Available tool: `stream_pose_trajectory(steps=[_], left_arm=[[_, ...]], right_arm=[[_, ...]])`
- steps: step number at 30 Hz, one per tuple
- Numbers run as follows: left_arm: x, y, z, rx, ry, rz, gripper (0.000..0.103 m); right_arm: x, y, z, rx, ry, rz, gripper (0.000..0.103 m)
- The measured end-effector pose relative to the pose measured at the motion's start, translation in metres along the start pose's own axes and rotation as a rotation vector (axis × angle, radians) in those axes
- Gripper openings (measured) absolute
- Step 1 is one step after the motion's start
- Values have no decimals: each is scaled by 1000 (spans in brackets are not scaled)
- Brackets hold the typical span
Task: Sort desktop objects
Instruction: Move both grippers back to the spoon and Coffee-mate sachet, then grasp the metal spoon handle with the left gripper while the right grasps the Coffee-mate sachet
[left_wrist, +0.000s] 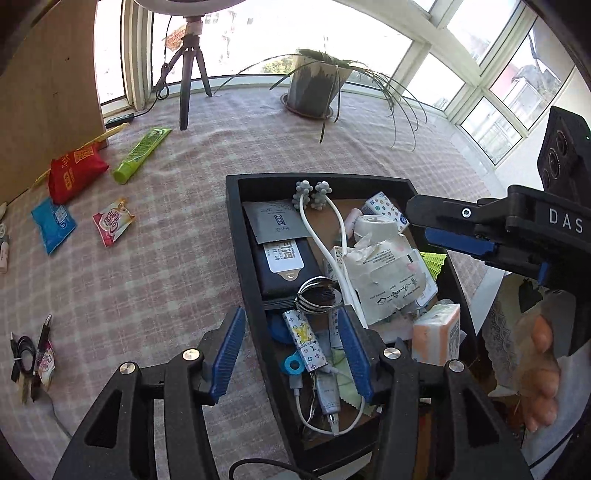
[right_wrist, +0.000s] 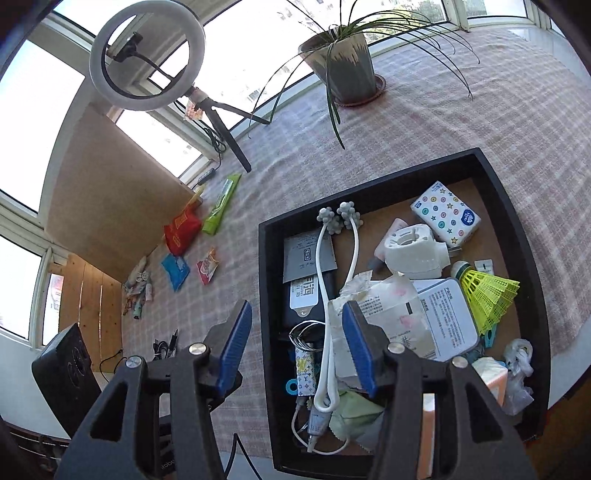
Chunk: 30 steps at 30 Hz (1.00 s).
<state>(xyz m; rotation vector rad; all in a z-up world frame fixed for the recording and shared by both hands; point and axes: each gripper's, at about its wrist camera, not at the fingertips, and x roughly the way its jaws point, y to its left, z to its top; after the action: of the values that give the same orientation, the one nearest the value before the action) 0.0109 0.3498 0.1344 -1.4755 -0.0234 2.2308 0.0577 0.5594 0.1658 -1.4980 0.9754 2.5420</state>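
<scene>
- Left gripper (left_wrist: 291, 354): jaws spread wide and pinching nothing, blue pads straddling the left wall of the black tray (left_wrist: 240, 258), one outside over the cloth, one inside above the clutter.
- Right gripper (right_wrist: 297, 345): jaws likewise spread and empty, astride the same wall in its own view; seen from the left wrist at 3 o'clock, reaching in over the tray's right rim.
- Directly between the left pads: a monogram-print case (left_wrist: 304, 341), a blue ring (left_wrist: 294, 365) and a white cable (left_wrist: 325, 424) looped at the tray's near end.
- Just beyond, at 12 o'clock from the left pads: a coiled metal ring (left_wrist: 318, 295) resting on a dark phone-like device (left_wrist: 286, 266), a grey sachet (left_wrist: 275, 221) lying over its far end.
- At 2 o'clock in the tray: crumpled white packaging (left_wrist: 384, 277), an orange tissue pack (left_wrist: 436, 338), a yellow shuttlecock (right_wrist: 487, 295) and a patterned tissue pack (right_wrist: 445, 214).
- Out on the checked tablecloth (left_wrist: 166, 258) at 10 o'clock, well apart from the tray: a pink snack packet (left_wrist: 112, 221), a blue packet (left_wrist: 53, 225), a red pouch (left_wrist: 75, 173) and a green tube (left_wrist: 142, 155).
- At 8 o'clock: a pen (left_wrist: 43, 336) and bundled black cable (left_wrist: 22, 354).
- Farthest, at 12 o'clock by the windows: a potted plant (left_wrist: 317, 88) and a ring light (right_wrist: 147, 55) on a tripod.
</scene>
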Motion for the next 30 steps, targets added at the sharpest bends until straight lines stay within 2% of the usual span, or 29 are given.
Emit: stream_pose_trajectory(steps=[7, 15, 20, 24, 30], left_arm=[[-25, 87, -33, -192, -20, 121, 50], [-37, 180, -98, -448, 24, 249, 49], [-31, 213, -135, -546, 74, 307, 48], [-27, 229, -153, -596, 95, 317, 47], [-21, 242, -163, -647, 102, 307, 44]], right_arm=[[56, 74, -8, -150, 122, 68, 50], [143, 165, -43, -321, 323, 133, 50], [193, 213, -69, -413, 435, 141, 50], [223, 246, -86, -479, 484, 126, 50], [267, 263, -104, -489, 566, 100, 50]])
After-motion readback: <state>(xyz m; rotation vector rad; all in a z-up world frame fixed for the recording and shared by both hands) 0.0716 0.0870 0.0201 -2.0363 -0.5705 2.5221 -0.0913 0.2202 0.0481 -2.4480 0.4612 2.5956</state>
